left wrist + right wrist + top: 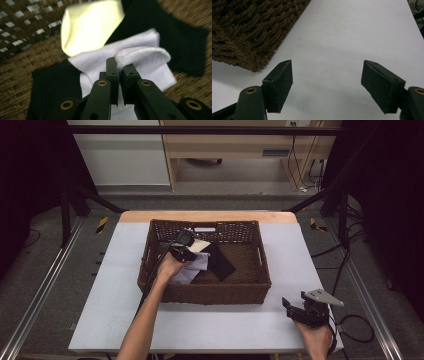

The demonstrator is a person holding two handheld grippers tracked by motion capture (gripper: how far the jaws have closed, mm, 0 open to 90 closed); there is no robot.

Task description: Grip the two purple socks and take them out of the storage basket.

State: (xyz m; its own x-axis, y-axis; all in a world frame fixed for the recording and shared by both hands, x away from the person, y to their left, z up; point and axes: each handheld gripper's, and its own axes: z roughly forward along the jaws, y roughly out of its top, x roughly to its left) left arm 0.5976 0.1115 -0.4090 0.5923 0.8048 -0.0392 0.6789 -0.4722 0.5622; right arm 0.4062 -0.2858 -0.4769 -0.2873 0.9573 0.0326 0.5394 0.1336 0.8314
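Two tongs: left (119, 65) pinching white sock (140, 56), right (327, 85) agape.

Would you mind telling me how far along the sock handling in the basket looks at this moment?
Early, it seems. In hand: the left gripper is shut on the white sock in the basket. Left: the cream sock and black socks lie there; the right gripper waits open over the table.

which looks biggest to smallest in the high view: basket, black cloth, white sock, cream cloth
1. basket, clearly largest
2. black cloth and white sock: look alike in size, and the left hand-held gripper partly covers the sock
3. cream cloth, smallest
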